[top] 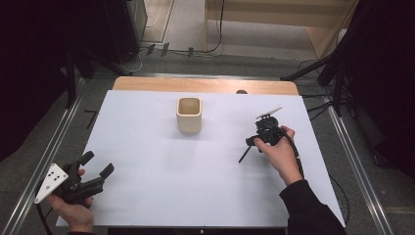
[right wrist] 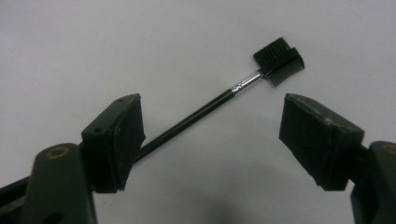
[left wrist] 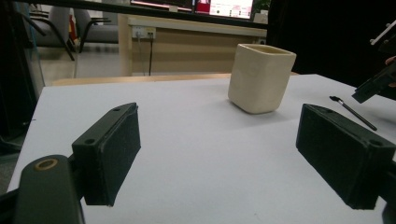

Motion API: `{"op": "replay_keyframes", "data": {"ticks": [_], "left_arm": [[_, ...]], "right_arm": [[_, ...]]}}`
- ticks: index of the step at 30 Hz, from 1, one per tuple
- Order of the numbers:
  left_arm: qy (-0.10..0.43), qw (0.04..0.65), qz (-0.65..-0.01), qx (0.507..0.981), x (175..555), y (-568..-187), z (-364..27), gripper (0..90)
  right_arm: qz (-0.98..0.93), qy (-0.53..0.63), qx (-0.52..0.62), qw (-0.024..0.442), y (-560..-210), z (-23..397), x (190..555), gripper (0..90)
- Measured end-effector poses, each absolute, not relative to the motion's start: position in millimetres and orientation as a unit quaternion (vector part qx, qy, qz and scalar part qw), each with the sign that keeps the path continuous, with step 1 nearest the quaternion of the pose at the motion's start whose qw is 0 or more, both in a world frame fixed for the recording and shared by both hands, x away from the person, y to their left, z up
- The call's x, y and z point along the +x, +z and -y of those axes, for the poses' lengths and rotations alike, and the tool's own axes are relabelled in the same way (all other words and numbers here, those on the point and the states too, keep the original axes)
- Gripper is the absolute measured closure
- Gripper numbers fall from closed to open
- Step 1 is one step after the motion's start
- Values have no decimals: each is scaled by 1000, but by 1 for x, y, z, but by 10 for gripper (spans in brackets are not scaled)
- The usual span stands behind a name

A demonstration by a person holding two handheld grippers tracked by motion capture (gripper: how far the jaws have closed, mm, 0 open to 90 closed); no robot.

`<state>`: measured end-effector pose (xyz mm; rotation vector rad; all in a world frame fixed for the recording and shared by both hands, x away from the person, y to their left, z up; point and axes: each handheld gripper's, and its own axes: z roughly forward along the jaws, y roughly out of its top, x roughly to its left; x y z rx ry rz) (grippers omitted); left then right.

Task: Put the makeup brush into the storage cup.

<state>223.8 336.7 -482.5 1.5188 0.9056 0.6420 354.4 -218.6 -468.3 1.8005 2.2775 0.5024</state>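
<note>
A thin black brush with a comb head [right wrist: 279,60] lies flat on the white table sheet [top: 171,186]. My right gripper [right wrist: 212,109] hangs open over it, one jaw on each side, and the handle runs behind the left jaw. From above, the brush [top: 243,155] pokes out below my right gripper [top: 254,142] at the right of the sheet. A cream square cup [top: 189,114] stands upright at the middle back. At the near left corner my left gripper [top: 98,164] is open and holds nothing; it faces the cup [left wrist: 261,77] and the brush [left wrist: 352,112].
A wooden table edge [top: 205,84] shows behind the sheet. Metal rails [top: 58,142] run along both sides. Dark stands and cables sit on the floor around the table. Wide bare sheet lies between the two grippers and in front of the cup.
</note>
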Motion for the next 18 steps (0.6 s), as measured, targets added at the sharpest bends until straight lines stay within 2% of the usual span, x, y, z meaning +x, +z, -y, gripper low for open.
{"op": "replay_keyframes", "data": {"ticks": [7,18], "left_arm": [[276,590,-393,649,224,-482,-337,146],[275,589,-393,650,224,-483,-337,146]], "right_arm": [[-769,146,617,87,-473,211,358,262],[-767,121,627,63,-480,207,362,386]]}}
